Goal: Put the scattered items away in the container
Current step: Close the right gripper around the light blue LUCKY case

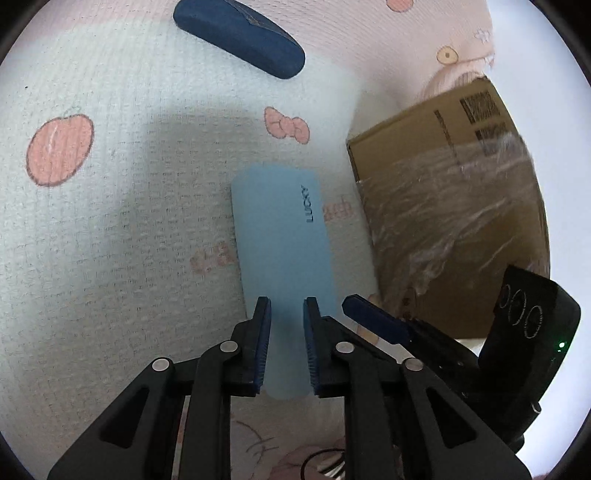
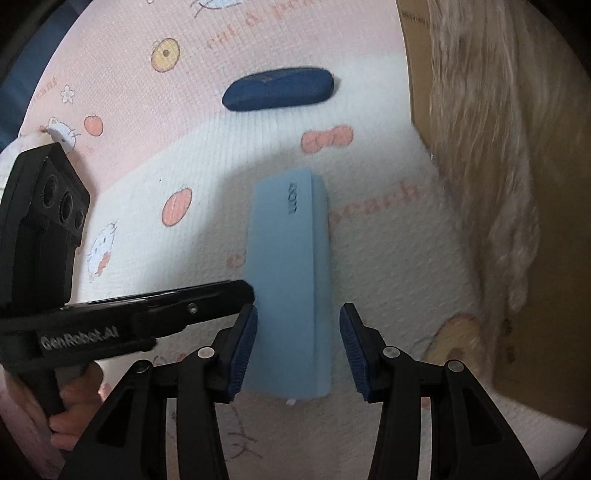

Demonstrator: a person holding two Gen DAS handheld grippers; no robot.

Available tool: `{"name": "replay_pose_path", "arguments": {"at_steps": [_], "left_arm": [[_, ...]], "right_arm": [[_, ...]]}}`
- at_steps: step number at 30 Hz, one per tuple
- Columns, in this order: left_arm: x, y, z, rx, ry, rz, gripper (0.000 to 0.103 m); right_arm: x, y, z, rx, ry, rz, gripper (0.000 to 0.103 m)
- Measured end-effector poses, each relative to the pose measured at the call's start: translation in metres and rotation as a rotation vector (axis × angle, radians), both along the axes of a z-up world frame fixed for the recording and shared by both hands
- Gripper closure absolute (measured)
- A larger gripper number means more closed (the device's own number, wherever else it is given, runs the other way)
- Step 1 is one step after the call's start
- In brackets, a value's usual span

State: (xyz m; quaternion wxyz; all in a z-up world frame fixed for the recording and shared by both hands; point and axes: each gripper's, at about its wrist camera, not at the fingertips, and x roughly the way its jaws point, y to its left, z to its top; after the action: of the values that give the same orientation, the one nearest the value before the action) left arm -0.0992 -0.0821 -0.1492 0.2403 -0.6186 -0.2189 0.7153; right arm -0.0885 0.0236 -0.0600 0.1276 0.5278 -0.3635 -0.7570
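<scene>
Both of my grippers tilt steeply down over the light blue case point(image 1: 282, 243), coming in from the bottom of each frame. The left gripper point(image 1: 286, 306) has its jaws narrowly apart above the case's near end; I cannot tell whether the pads touch it. The right gripper point(image 2: 298, 314) stands wider, straddling the same end, pads clear of its sides. The case lies flat on the patterned blanket point(image 1: 110, 221), long axis running away from me up the frame. The cardboard box point(image 1: 454, 206) stands just right. A dark blue case point(image 1: 240, 35) lies slantwise at upper centre.
</scene>
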Motion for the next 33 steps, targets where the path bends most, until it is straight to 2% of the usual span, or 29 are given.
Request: {"name": "replay_pose_path", "arguments": {"at_steps": [4, 8, 14, 18, 21, 26, 29, 33], "left_arm": [[-0.010, 0.004, -0.004, -0.033, 0.001, 0.004, 0.072], [-0.020, 0.003, -0.014, -0.006, -0.034, 0.012, 0.069], [-0.030, -0.004, -0.027, 0.069, -0.106, 0.024, 0.065], [-0.030, -0.009, -0.034, 0.117, -0.130, 0.059, 0.064], [-0.030, -0.010, -0.036, 0.126, -0.129, 0.055, 0.064], [-0.030, -0.012, -0.037, 0.153, -0.143, 0.075, 0.064], [-0.030, -0.014, -0.030, 0.172, -0.140, 0.081, 0.064], [-0.032, -0.018, -0.003, 0.208, -0.091, 0.089, 0.064]], "right_arm": [[-0.009, 0.001, -0.010, -0.025, -0.028, 0.028, 0.059], [-0.014, -0.001, -0.016, -0.090, -0.018, 0.031, 0.057], [-0.020, -0.004, -0.022, -0.120, -0.022, 0.051, 0.050], [-0.029, -0.012, -0.024, -0.091, -0.031, 0.084, 0.045], [-0.033, -0.020, -0.018, -0.028, -0.036, 0.118, 0.044], [-0.032, -0.022, -0.016, -0.007, -0.039, 0.105, 0.044], [-0.030, -0.021, -0.008, 0.020, -0.027, 0.100, 0.044], [-0.027, -0.009, 0.014, 0.049, 0.027, 0.077, 0.044]]}}
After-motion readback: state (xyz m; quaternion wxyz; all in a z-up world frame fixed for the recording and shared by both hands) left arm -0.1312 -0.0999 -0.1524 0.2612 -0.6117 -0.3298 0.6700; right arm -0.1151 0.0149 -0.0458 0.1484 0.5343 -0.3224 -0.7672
